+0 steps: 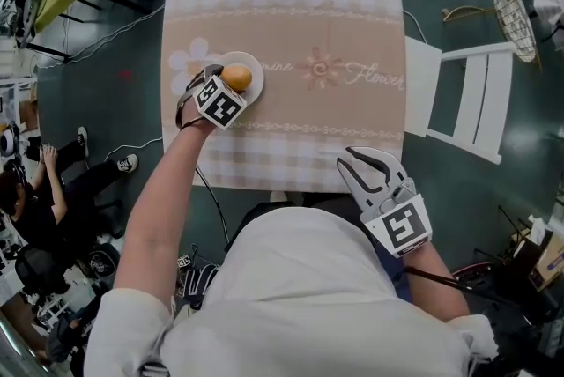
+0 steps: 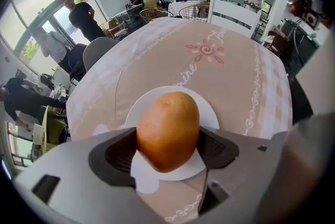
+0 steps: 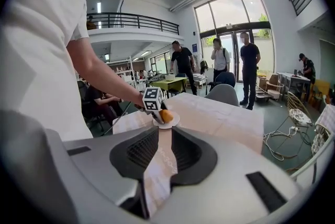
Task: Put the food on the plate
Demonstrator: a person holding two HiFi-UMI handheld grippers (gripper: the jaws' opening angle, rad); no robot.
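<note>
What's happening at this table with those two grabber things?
A person holds a gripper in each hand. The left gripper has its jaws shut on a potato, right over the white plate on the cloth-covered table. Whether the potato touches the plate isn't clear. The right gripper is at the table's near edge, jaws open and empty.

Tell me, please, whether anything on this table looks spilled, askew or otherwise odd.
Nothing stands out. The tablecloth lies flat, the white plate sits level on it, and the potato looks whole, clamped in the left gripper over the plate. The right gripper is open and empty at the tablecloth's near edge.
</note>
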